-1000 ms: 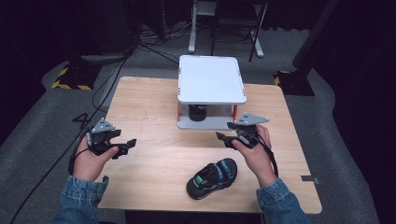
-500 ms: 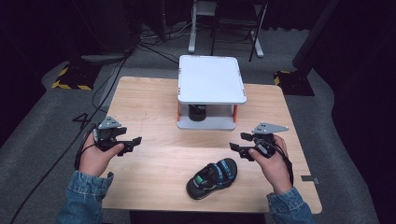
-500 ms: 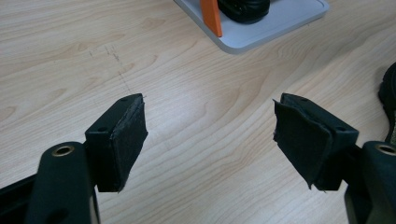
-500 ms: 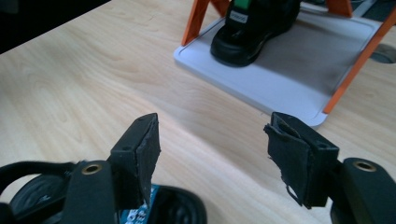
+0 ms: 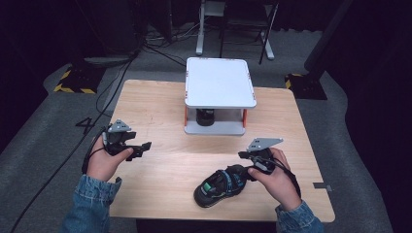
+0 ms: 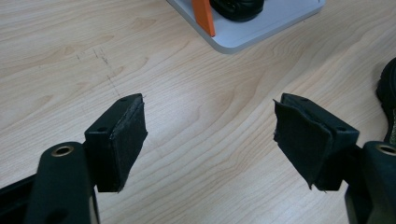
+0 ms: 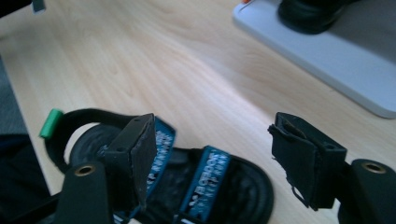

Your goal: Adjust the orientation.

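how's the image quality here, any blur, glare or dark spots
High view: table evenly lit, room around it near black, slightly soft overall. Left gripper view: wood grain sharp, the tongs crisp at the pads, dimmer near the bottom edge. Right gripper view: a pale glare patch on the wood beyond the sandal, the white shelf and the shoe on it out of focus.

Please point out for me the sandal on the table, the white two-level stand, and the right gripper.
sandal (image 5: 218, 186): high view, on its strapped upper.
white two-level stand (image 5: 219, 82): high view, on its top plate.
right gripper (image 5: 244, 162): high view, between its open fingertips, at the sandal's end.
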`<action>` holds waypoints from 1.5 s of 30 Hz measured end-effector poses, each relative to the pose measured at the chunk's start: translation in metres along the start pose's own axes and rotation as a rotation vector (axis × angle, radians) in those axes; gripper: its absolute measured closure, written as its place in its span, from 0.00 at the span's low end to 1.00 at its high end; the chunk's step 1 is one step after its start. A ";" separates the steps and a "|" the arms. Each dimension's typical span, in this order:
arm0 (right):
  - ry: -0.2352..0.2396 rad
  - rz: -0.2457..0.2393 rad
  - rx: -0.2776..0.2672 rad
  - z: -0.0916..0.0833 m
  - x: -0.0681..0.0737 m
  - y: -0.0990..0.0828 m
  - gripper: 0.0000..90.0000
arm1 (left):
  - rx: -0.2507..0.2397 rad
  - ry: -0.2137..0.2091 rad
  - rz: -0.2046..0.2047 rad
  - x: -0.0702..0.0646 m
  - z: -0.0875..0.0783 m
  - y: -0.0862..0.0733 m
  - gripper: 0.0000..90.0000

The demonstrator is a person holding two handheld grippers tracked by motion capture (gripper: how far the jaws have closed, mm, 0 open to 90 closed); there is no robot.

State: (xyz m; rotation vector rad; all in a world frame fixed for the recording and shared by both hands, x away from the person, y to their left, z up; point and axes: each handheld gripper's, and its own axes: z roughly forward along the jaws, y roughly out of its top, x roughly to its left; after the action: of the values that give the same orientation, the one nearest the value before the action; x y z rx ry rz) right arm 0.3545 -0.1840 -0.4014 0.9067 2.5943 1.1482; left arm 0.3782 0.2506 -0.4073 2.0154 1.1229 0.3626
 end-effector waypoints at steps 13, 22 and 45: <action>0.121 -0.048 0.144 0.026 0.021 -0.003 0.40 | 0.007 0.000 0.005 -0.001 0.001 -0.001 0.28; 0.153 -0.028 0.214 0.044 0.028 -0.007 0.47 | 0.007 0.003 -0.002 0.000 0.000 -0.003 0.28; 0.053 0.008 0.110 0.023 0.003 0.004 0.69 | 0.005 0.023 -0.013 0.002 -0.007 -0.011 0.28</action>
State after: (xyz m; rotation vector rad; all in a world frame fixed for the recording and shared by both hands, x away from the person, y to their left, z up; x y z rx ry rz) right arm 0.3623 -0.1656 -0.4143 0.9214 2.7229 1.0543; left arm 0.3691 0.2592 -0.4108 2.0123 1.1517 0.3768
